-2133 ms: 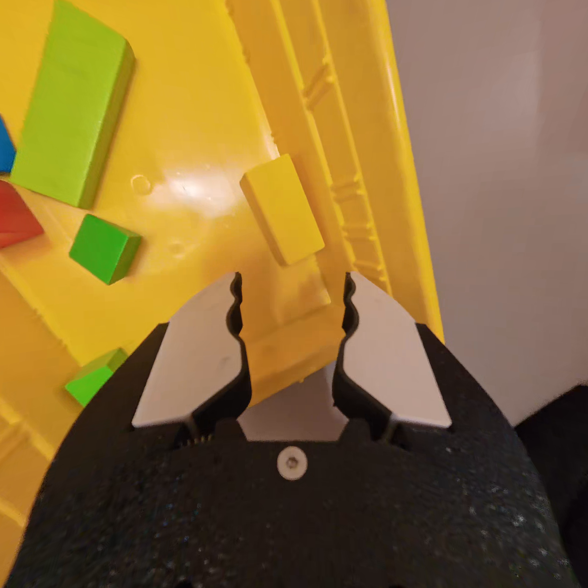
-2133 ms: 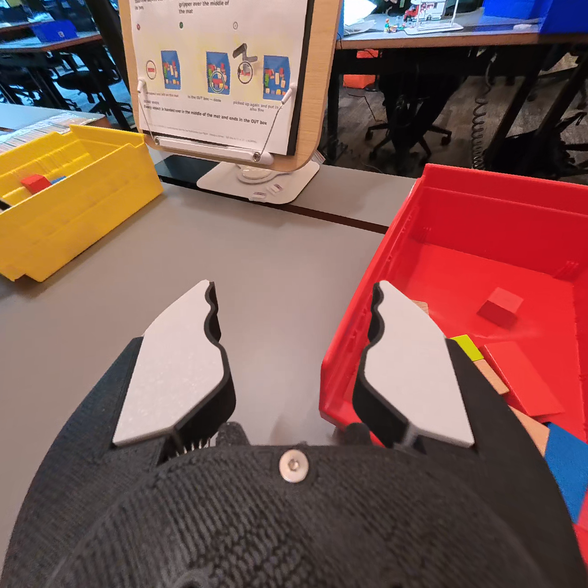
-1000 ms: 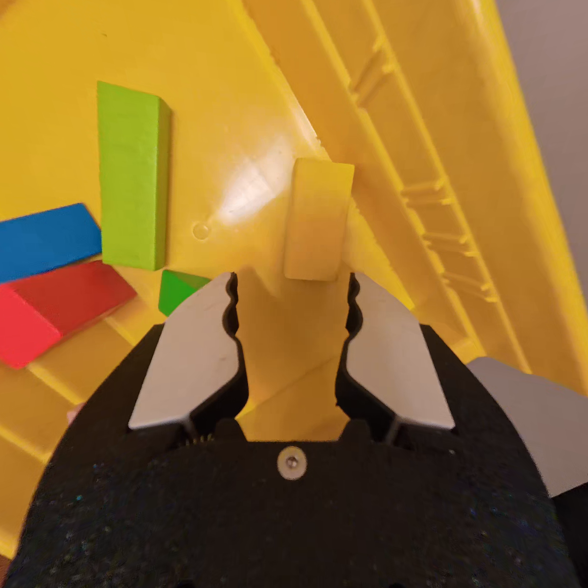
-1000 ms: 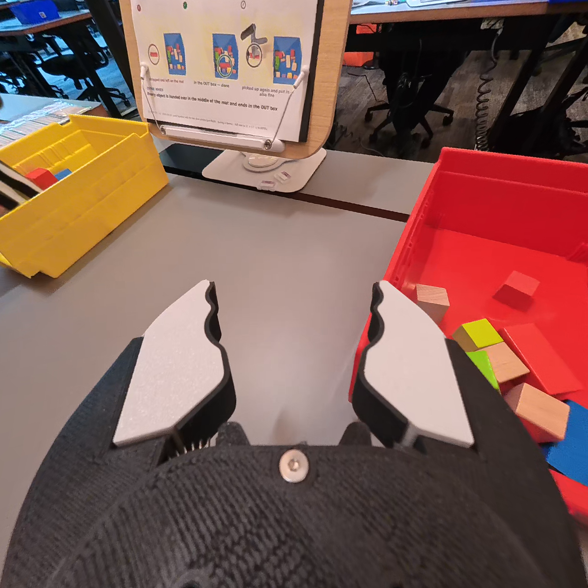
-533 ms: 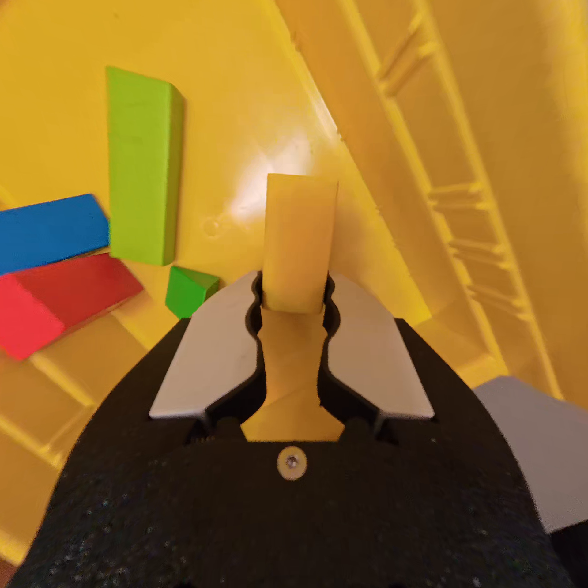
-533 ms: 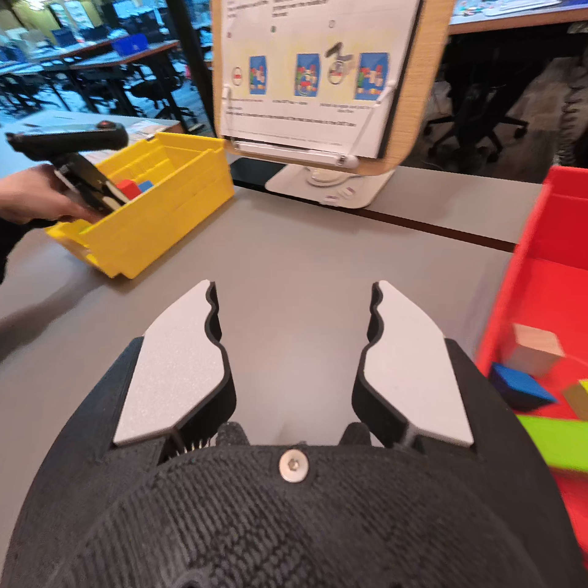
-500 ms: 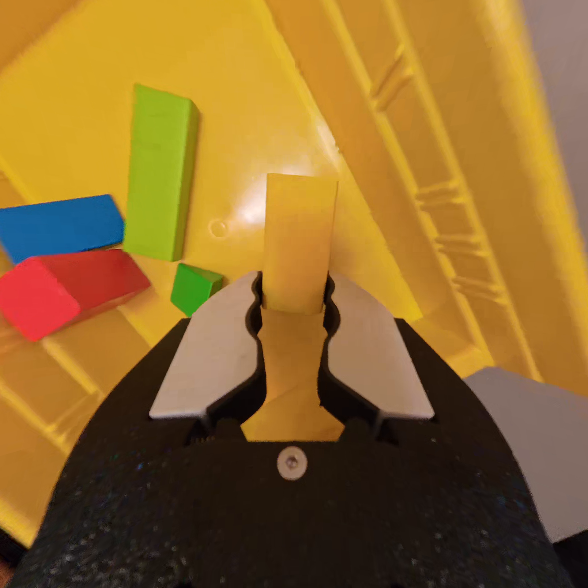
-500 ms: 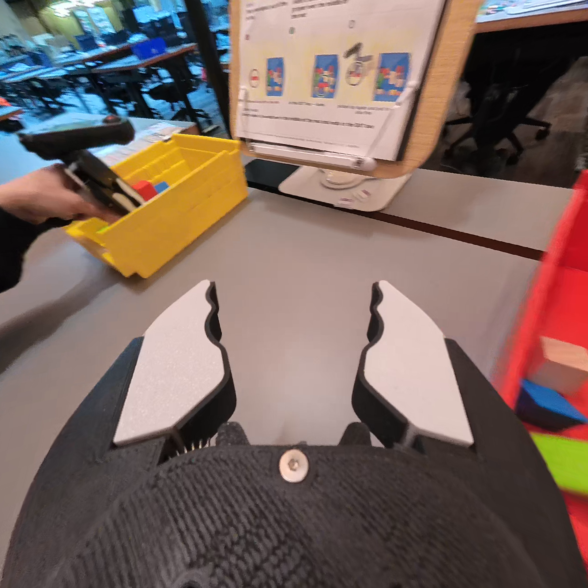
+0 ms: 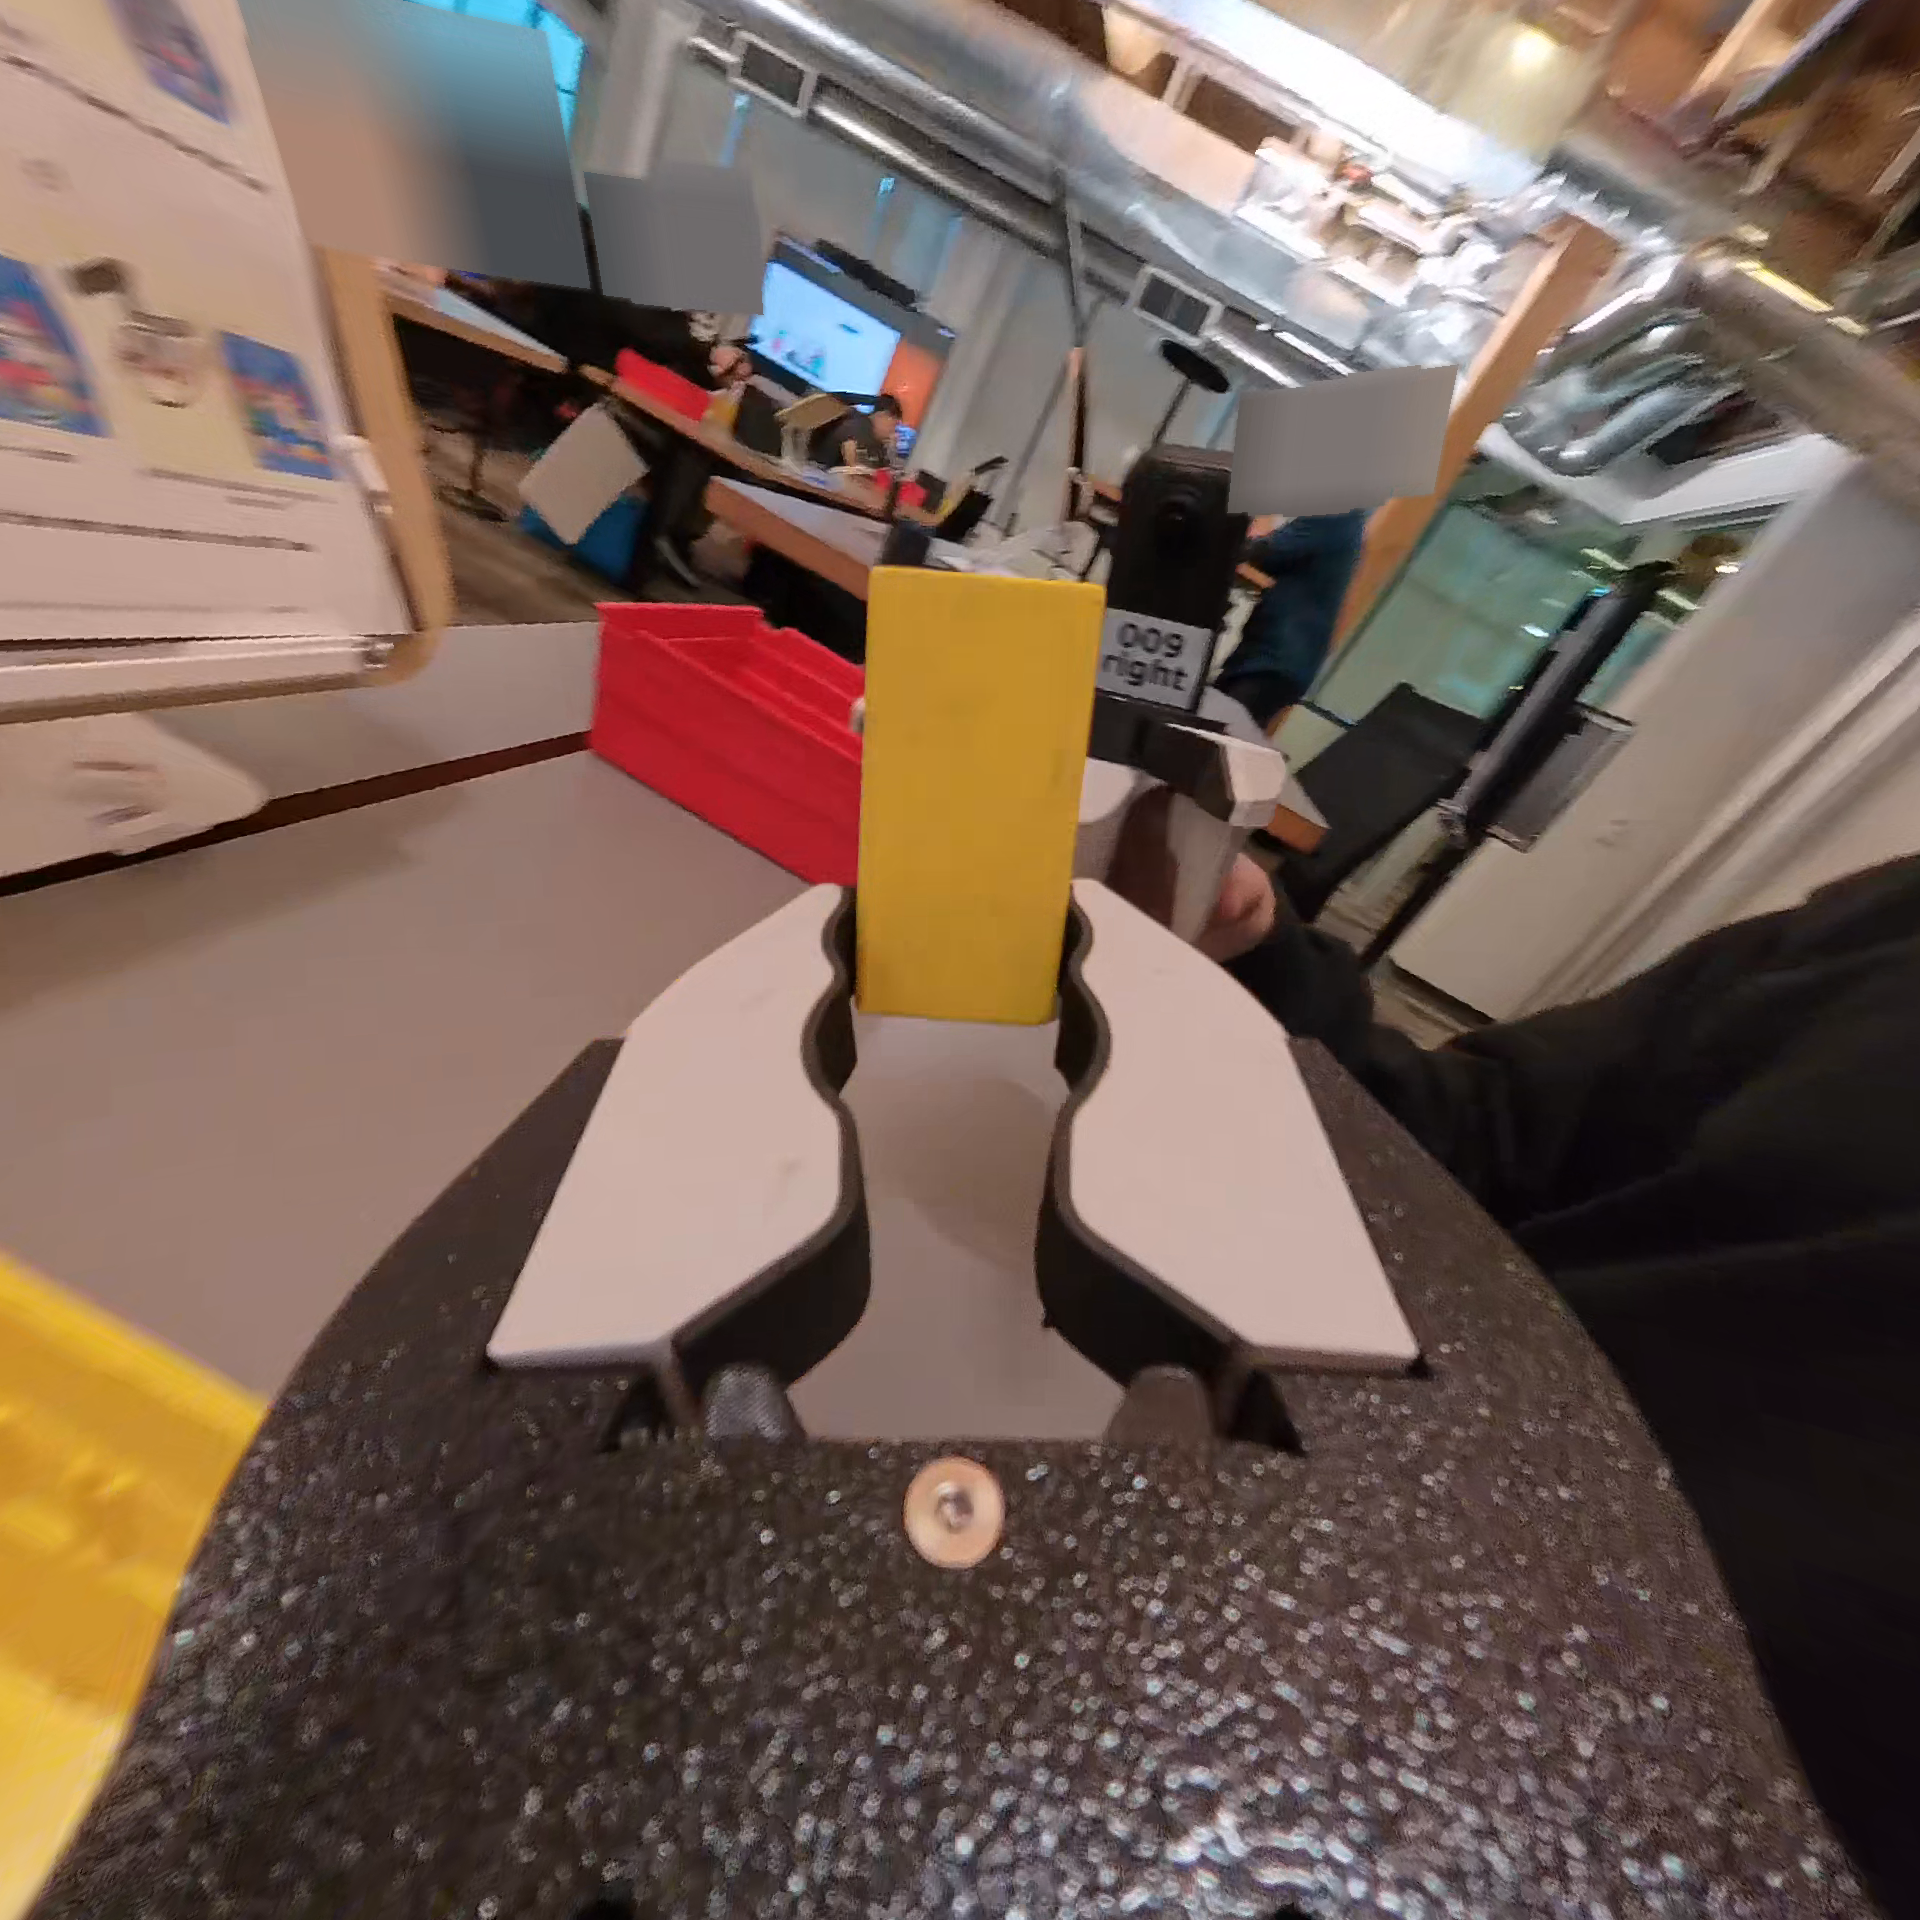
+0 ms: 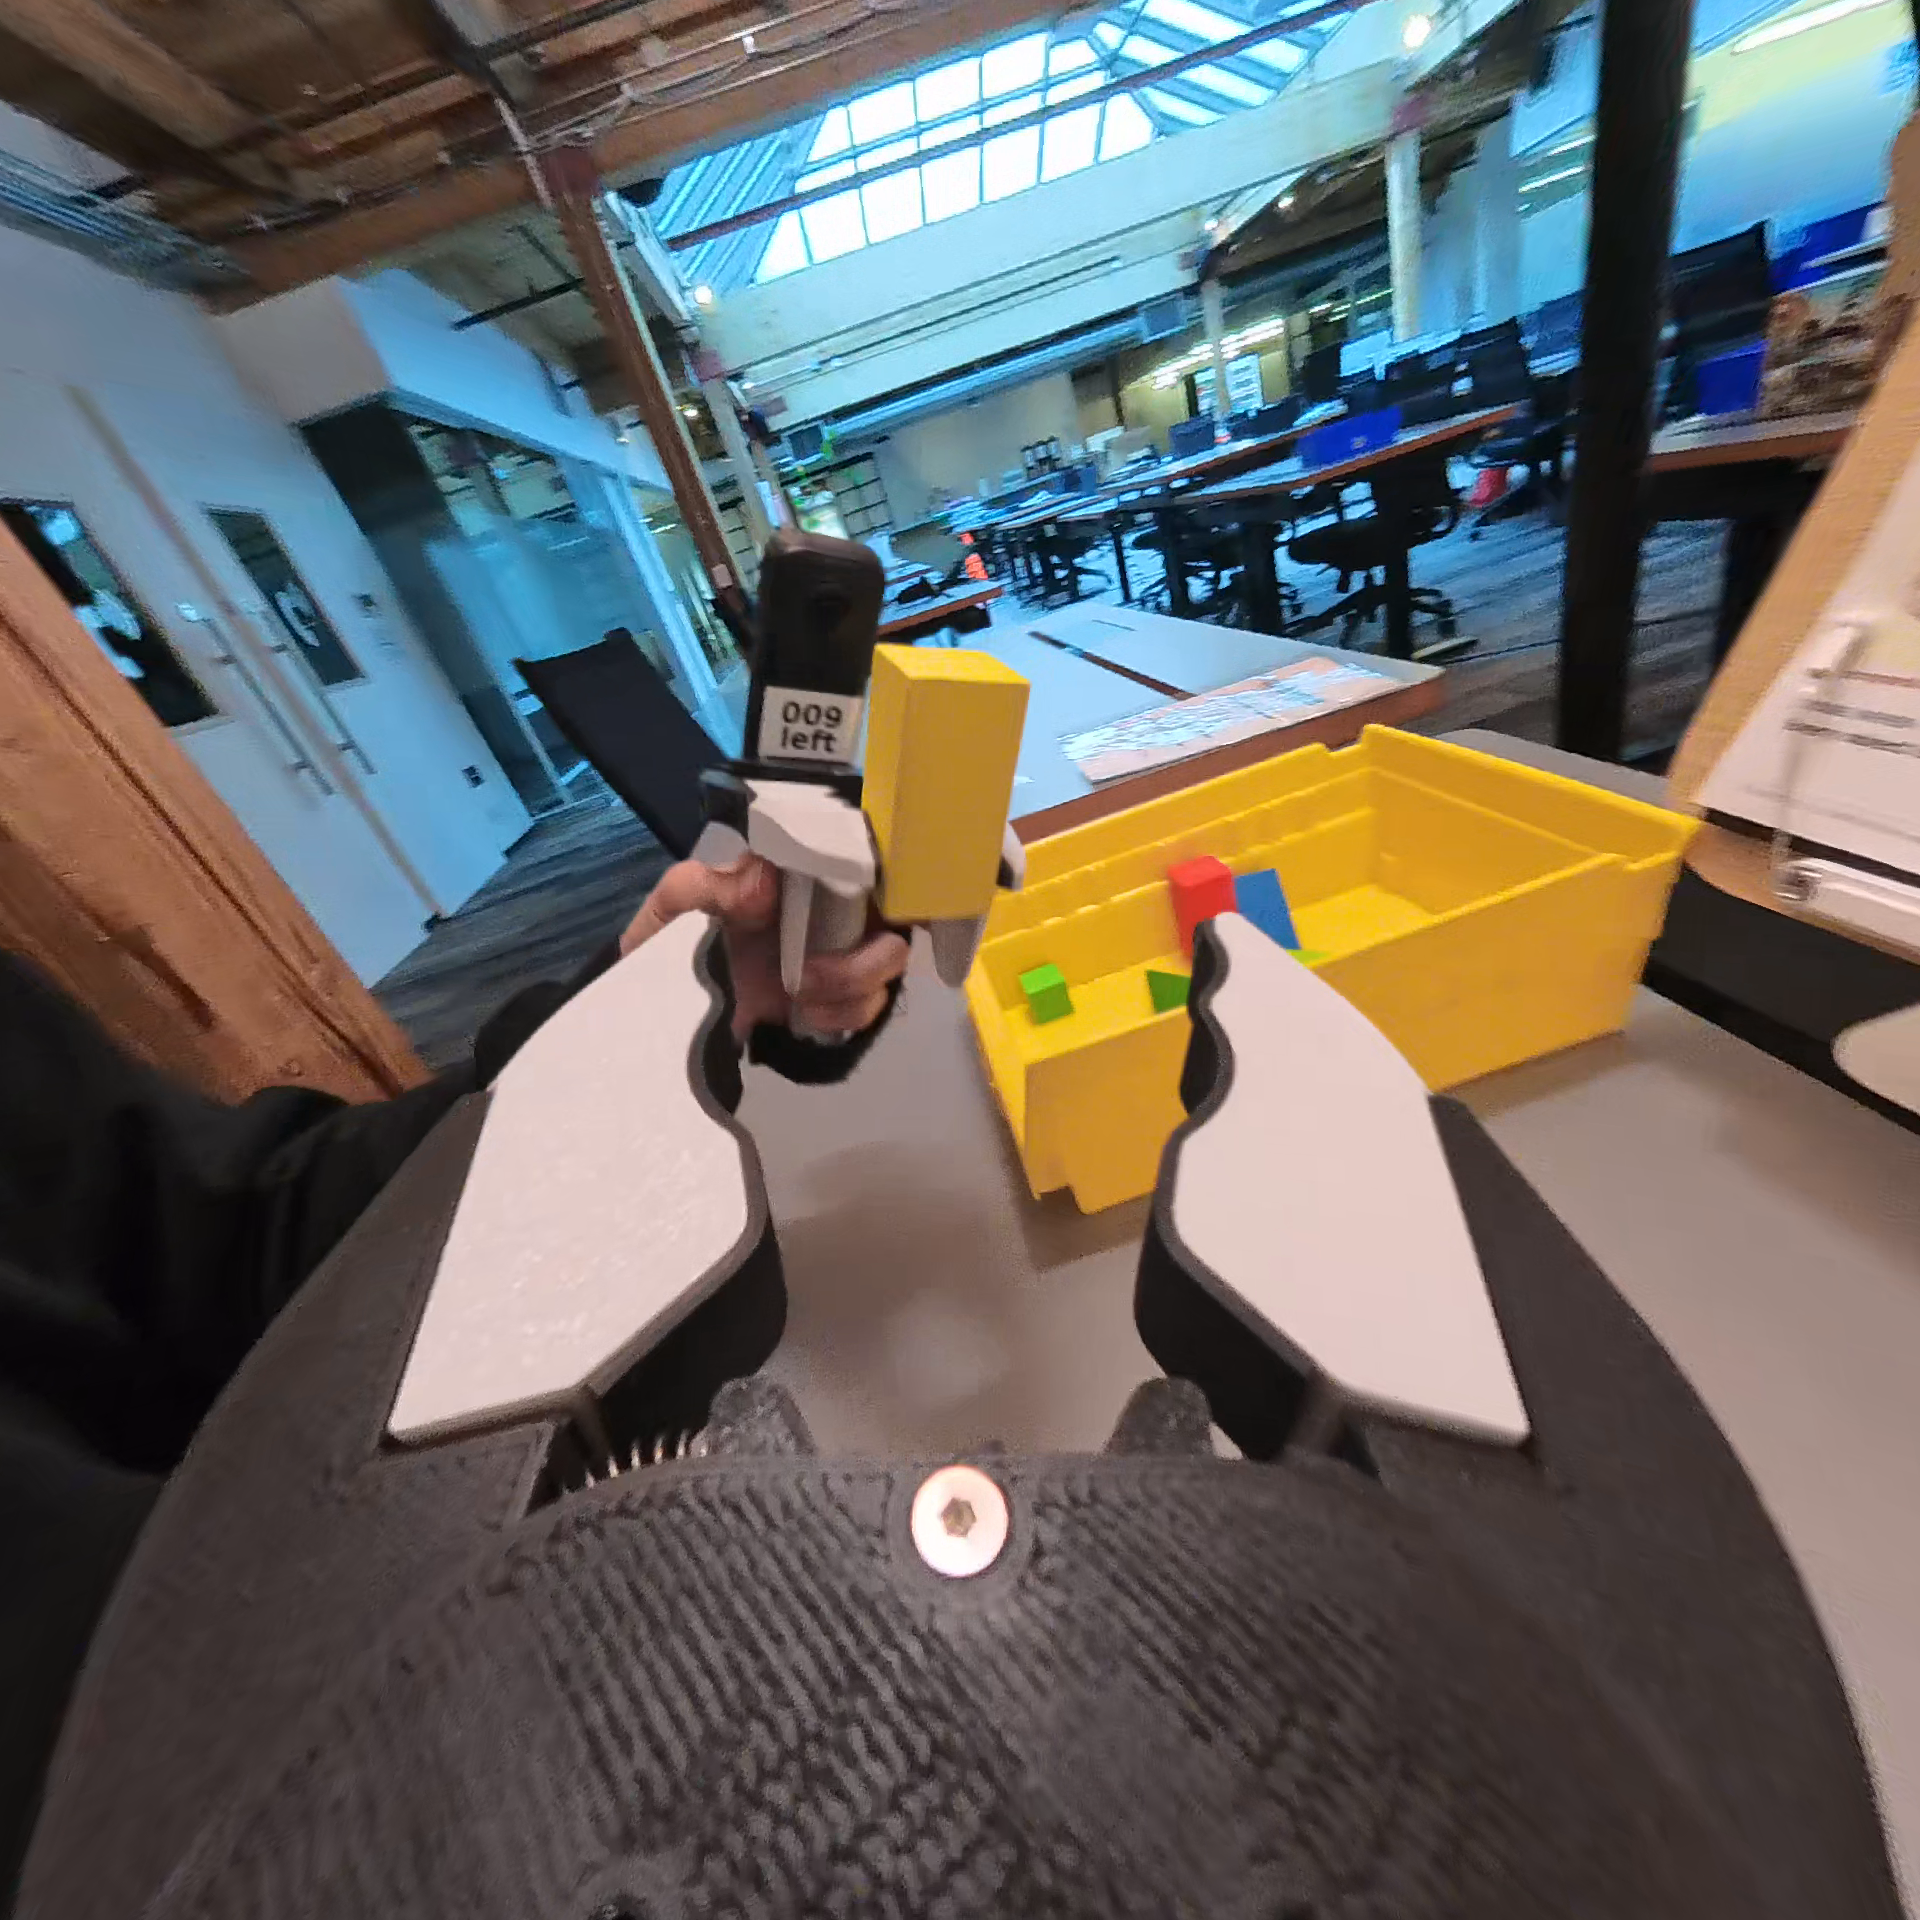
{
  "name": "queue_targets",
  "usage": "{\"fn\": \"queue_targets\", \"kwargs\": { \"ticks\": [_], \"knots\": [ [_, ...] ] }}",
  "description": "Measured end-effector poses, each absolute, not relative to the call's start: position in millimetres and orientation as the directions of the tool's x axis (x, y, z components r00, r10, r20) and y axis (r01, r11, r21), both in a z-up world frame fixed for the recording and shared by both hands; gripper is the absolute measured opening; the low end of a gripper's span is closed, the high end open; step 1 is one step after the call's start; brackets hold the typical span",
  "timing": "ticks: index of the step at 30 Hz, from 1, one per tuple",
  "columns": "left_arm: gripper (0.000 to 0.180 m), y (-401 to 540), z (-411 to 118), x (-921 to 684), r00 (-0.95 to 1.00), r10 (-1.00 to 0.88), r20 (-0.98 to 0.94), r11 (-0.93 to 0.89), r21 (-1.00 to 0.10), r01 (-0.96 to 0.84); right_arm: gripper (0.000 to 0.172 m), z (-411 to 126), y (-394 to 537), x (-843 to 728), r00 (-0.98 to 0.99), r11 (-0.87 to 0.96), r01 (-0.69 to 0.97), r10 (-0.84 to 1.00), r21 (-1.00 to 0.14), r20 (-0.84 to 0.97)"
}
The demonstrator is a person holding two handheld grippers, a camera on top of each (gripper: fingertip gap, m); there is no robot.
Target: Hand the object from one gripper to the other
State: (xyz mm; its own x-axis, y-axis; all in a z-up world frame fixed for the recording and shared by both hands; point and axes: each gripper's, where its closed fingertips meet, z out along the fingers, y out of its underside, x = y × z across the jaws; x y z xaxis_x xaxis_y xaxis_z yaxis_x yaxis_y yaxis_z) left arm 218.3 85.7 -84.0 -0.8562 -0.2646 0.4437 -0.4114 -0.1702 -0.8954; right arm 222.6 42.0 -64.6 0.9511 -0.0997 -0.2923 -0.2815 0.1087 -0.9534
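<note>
- Pickup looks done: your left claw (image 9: 958, 966) is clenched on the long yellow rectangular wooden block (image 9: 971, 790), both pads pressed on its lower end, and the rest stands upright above the fingertips.
- The block is in the air over the grey tabletop (image 9: 312, 987), clear of the yellow plastic bin (image 10: 1403, 914) that holds the other coloured blocks.
- Your right claw (image 10: 956, 987) is spread wide with nothing between its fingers. The transfer itself is not yet done.
- From the right wrist view the block (image 10: 940, 790) sits ahead of that claw and above the gap, a touch left of centre, well apart from both fingertips.
- From the left wrist view your right claw (image 9: 1195, 769) shows just behind the block, partly hidden by it.
- Left to do, as I judge it: bring the open claw around the free upper part of the block, close on it, then release the left.
- The red plastic bin (image 9: 717, 717) stands further back on the tabletop.
</note>
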Motion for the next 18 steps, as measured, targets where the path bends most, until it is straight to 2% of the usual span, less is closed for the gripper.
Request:
{"fn": "queue_targets", "kwargs": {
  "ticks": [2, 6, 9, 11, 15, 18],
  "knots": [
    [0.035, 71.7, -85.4, 209.9, -0.872, -0.220, 0.438, -0.167, -0.897, -0.408, 0.083, -59.4, 50.0, 215.0, 0.957, 0.118, -0.278, -0.051, -0.953, -0.286],
    [0.035, 47.3, -91.1, 194.5, -0.903, -0.161, 0.398, -0.105, -0.917, -0.386, 0.065, -54.7, 53.7, 205.4, 0.956, 0.135, -0.293, 0.021, -0.947, -0.293],
    [0.035, 33.9, -97.4, 190.3, -0.910, -0.163, 0.381, -0.056, -0.924, -0.378, 0.061, -55.3, 55.9, 200.9, 0.956, 0.135, -0.294, 0.044, -0.946, -0.290],
    [0.035, 26.6, -100.2, 185.0, -0.919, -0.143, 0.367, -0.029, -0.930, -0.367, 0.036, -57.7, 57.2, 197.4, 0.959, 0.112, -0.282, 0.041, -0.953, -0.279],
    [0.036, 22.9, -101.4, 192.7, -0.905, -0.203, 0.374, -0.054, -0.927, -0.370, 0.036, -60.6, 50.0, 202.1, 0.952, 0.097, -0.303, -0.005, -0.948, -0.305],
    [0.040, 25.6, -107.6, 202.2, -0.889, -0.301, 0.346, -0.038, -0.936, -0.351, 0.036, -64.3, 33.7, 216.3, 0.952, 0.082, -0.274, -0.117, -0.958, -0.283]
  ]
}}
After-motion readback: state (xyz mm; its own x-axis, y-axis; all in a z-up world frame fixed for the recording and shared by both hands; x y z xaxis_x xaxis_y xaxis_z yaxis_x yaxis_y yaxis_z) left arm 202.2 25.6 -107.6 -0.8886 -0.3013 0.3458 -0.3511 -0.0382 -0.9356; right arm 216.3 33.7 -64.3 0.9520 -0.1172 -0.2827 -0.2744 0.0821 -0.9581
